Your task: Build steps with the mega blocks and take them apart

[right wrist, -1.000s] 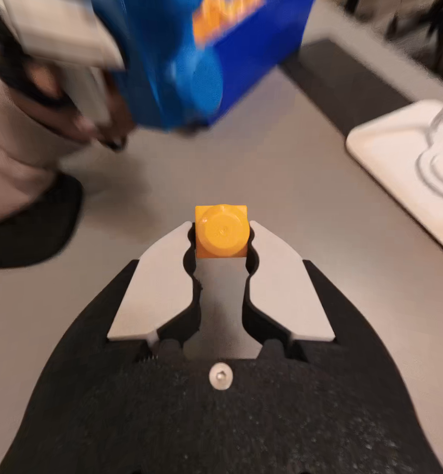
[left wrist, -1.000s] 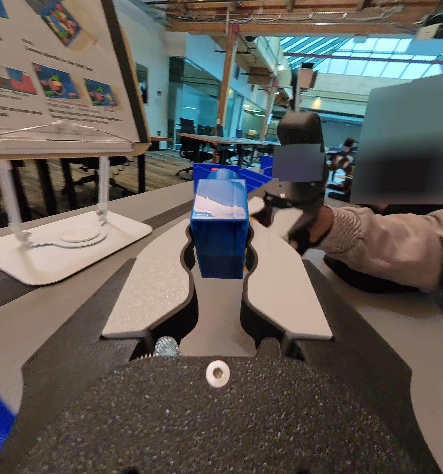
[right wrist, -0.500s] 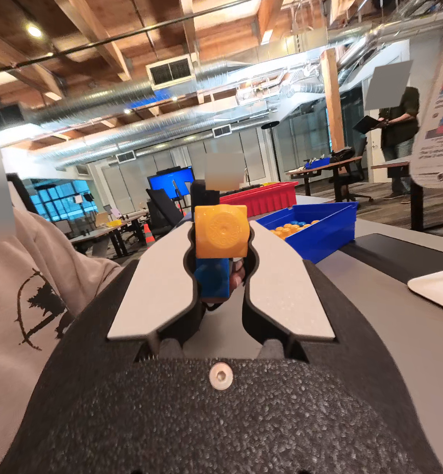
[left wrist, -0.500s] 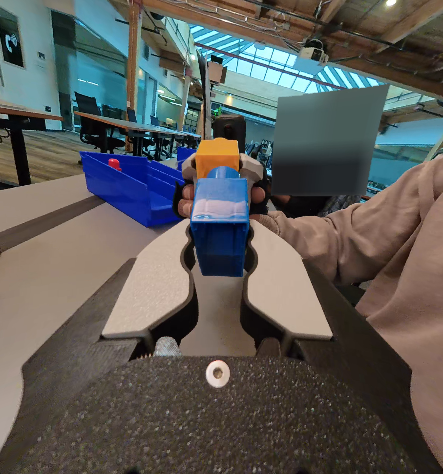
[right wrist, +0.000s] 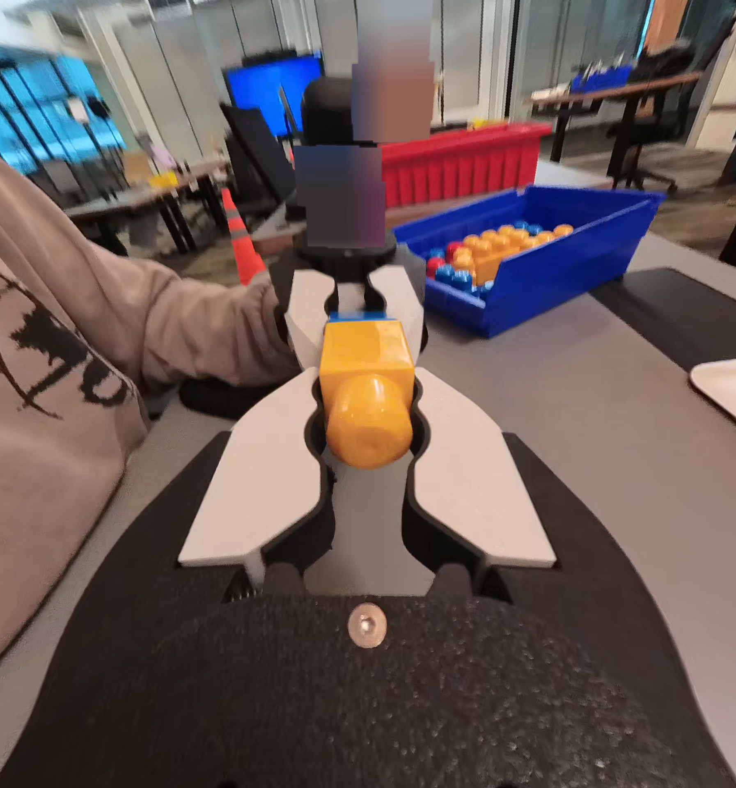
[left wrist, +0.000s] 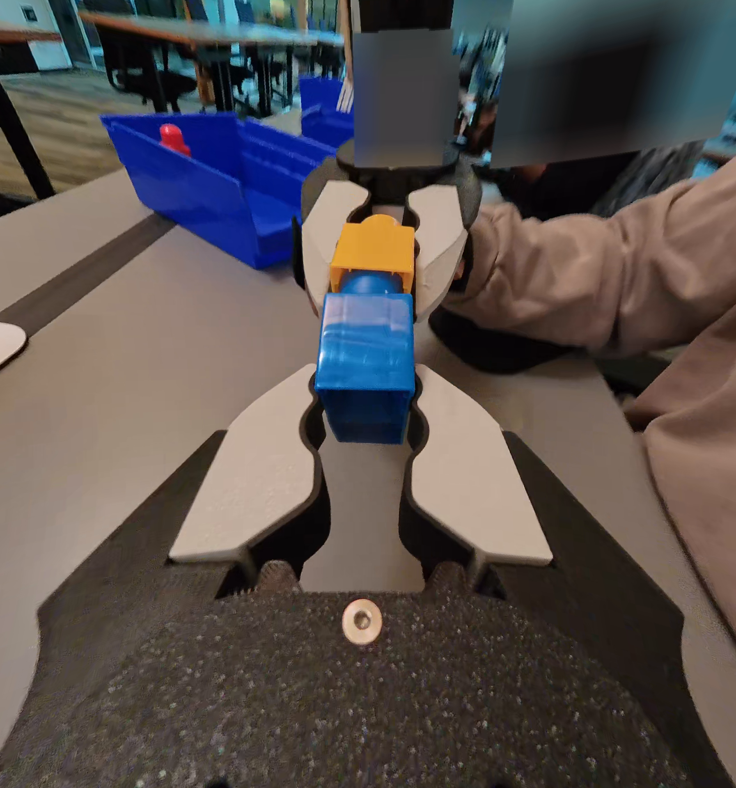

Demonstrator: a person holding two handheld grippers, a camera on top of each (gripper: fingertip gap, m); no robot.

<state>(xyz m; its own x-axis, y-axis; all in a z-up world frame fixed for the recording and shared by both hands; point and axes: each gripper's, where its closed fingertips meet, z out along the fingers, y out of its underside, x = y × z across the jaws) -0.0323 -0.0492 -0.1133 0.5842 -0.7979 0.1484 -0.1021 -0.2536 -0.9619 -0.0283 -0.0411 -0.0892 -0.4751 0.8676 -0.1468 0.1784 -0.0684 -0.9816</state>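
Left wrist view: left gripper [left wrist: 365, 409] fingers grasp blue block [left wrist: 366, 362], its stud pointing forward into right gripper's [left wrist: 383, 251] clenched orange block [left wrist: 373, 251].

Open-plan office turned lab/workspace. Grey worktable [right wrist: 571, 383] up front, dark strip [left wrist: 72, 264] running across it. Blue parts bin [right wrist: 541, 273] on table, far right, full of orange, blue, red toy blocks [right wrist: 502, 247]. Red crate [right wrist: 455, 166] beyond it. Rows of long desks [left wrist: 195, 40] with black office chairs [left wrist: 144, 72] in far background, wood floor [left wrist: 54, 128] far left. Blue monitor screen [right wrist: 272, 89] and orange traffic cone [right wrist: 244, 243] far behind, glass partition walls [right wrist: 477, 51] at back.
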